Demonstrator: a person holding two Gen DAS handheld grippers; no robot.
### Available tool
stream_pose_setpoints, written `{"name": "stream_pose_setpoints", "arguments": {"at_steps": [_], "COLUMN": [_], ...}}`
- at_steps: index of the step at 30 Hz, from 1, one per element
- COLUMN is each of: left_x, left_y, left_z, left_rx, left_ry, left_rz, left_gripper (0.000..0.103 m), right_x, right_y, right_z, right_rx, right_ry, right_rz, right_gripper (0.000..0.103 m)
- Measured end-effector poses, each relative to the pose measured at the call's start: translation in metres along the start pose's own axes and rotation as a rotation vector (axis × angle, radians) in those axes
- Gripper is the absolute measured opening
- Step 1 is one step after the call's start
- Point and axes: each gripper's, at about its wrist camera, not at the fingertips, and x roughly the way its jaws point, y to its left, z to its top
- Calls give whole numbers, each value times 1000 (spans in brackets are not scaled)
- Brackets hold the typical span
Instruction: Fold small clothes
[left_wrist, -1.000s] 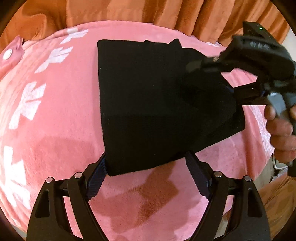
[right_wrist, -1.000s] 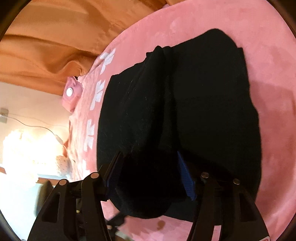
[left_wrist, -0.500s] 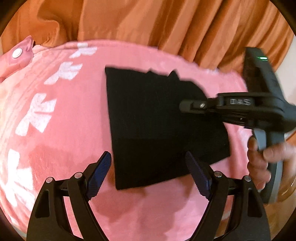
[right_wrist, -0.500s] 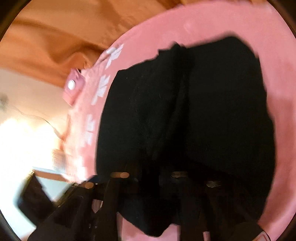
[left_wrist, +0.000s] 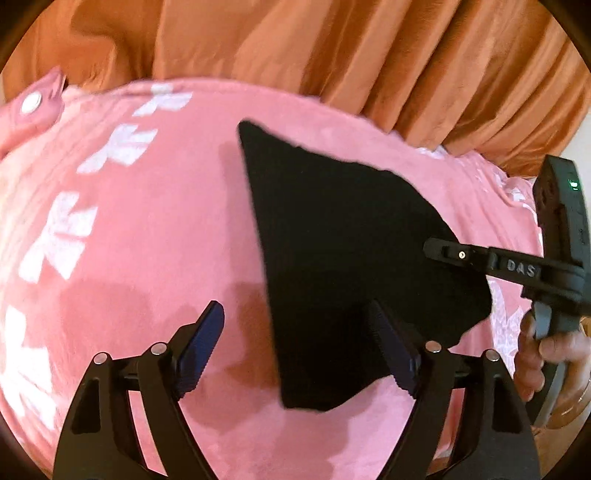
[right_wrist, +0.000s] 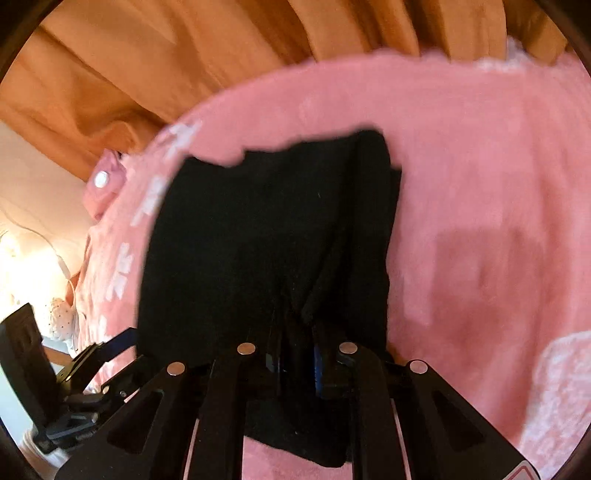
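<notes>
A black garment lies folded on the pink blanket. My left gripper is open and empty, its right finger over the garment's near edge, its left finger over bare blanket. My right gripper is shut on the garment, pinching a bunched edge that rises in folds from the jaws. In the left wrist view the right gripper reaches in from the right onto the garment's right side, held by a hand.
Orange curtains hang behind the blanket's far edge. A pink tab with a white snap sits at the far left corner. White flower prints run along the blanket's left side. A lamp-lit room shows at left in the right wrist view.
My right gripper closed on the garment's right edge and drew it across. My left gripper pulled back and shifted left; the garment now sits further right in its view.
</notes>
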Motion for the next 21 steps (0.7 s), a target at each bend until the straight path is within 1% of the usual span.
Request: {"name": "stream_pose_setpoints", "arguments": {"at_steps": [1,2,4,5,6,8,9,10,11,12,13,14,15,17,18,19,20,21], "left_x": [3,11,23,29,31,32,32,33,33,32,33,32,32,32,31,31,31,32], "left_y": [-4,-5,-7,-7,-6,-6,-7,-8,-9,-9,-9,-9,-8,-7,-7,-7,-8,-7], "left_z": [-1,0,-4,-4,-4,-3,-4,-4,-5,-6,-7,-8,-8,-7,-6,-5,-6,-7], "left_rx": [13,27,33,31,22,14,19,29,39,44,48,49,48,44,44,50,57,59], "left_ry": [6,25,61,78,92,100,98,95,89,87,89,93,98,100,97,98,103,107], "left_rz": [9,26,65,74,70,60,63,68,79,83,84,86,85,80,77,79,82,80], "left_gripper": [80,80,79,79,79,79,79,80,80,80,80,80,80,80,80,80,80,81], "right_x": [-3,0,22,31,28,26,23,21,20,22,25,25,19,-4,-13,-20,-19,-5], "right_y": [4,3,-4,-12,-14,-12,-12,-10,-9,-10,-11,-9,-8,11,23,32,33,24], "right_z": [-1,-3,-7,-7,-4,9,12,16,20,24,26,25,27,27,26,23,20,18], "right_rx": [-18,-37,-40,-15,10,34,34,37,46,57,60,54,44,6,-25,-73,-114,-115], "right_ry": [-16,-6,75,96,79,82,66,42,15,-1,3,-6,-26,-103,-134,-161,-172,-135], "right_rz": [6,0,-18,-4,12,11,11,16,29,42,41,31,24,90,100,83,25,-48], "right_gripper": [11,11,18,18,19,22,28,38,42,42,32,16,10,9,9,8,8,8]}}
